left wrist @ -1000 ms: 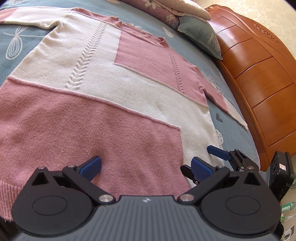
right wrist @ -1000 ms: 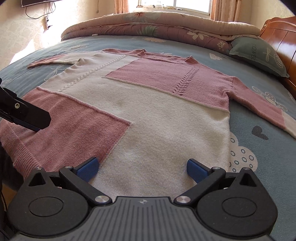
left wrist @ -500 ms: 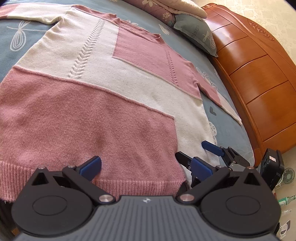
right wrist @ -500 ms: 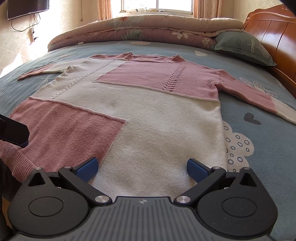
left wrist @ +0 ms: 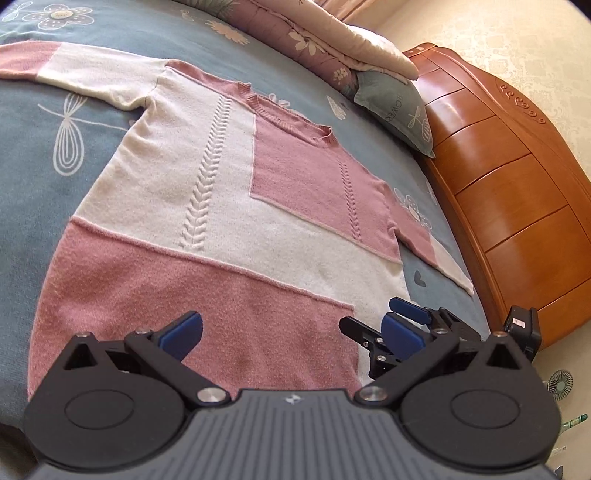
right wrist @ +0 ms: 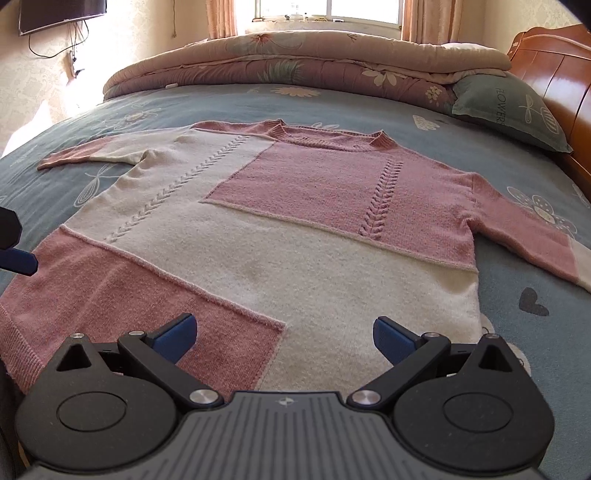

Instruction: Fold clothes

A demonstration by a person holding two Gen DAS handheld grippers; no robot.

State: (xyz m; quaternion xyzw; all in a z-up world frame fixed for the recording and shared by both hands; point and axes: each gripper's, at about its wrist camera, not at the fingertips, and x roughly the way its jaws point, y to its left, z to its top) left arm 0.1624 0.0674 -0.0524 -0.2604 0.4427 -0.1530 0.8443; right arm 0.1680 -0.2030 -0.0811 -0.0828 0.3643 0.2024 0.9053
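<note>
- Bedroom: blue patterned bedsheet [right wrist: 332, 107], rolled quilt [right wrist: 295, 55] at the far side under the window [right wrist: 328, 9], wooden headboard [left wrist: 517, 192] along one edge.
- One sweater [right wrist: 295, 236], pink and cream, lies flat and face up on the sheet, collar toward the quilt, both sleeves spread out sideways. Hem is nearest you. No fold made yet, as far as I can judge.
- Left gripper [left wrist: 291, 330]: jaws spread wide, holding nothing, over the pink half of the hem.
- Right gripper [right wrist: 284, 334]: jaws also spread wide, nothing between them, over the cream half of the hem. It shows in the left view too, just beside the sweater's hem corner.
- Step in hand looks like taking the hem. Drop each gripper to the hem edge near its own corner, close on both layers of knit, not just the top one.
- Lift both sides together and level, so the knit doesn't stretch or skew.
- Tuck the sleeves in over the body first if you want a clean rectangle.
- Count: one sweater, two sleeves, two grippers, one pillow [right wrist: 513, 110] by the headboard, one quilt.
</note>
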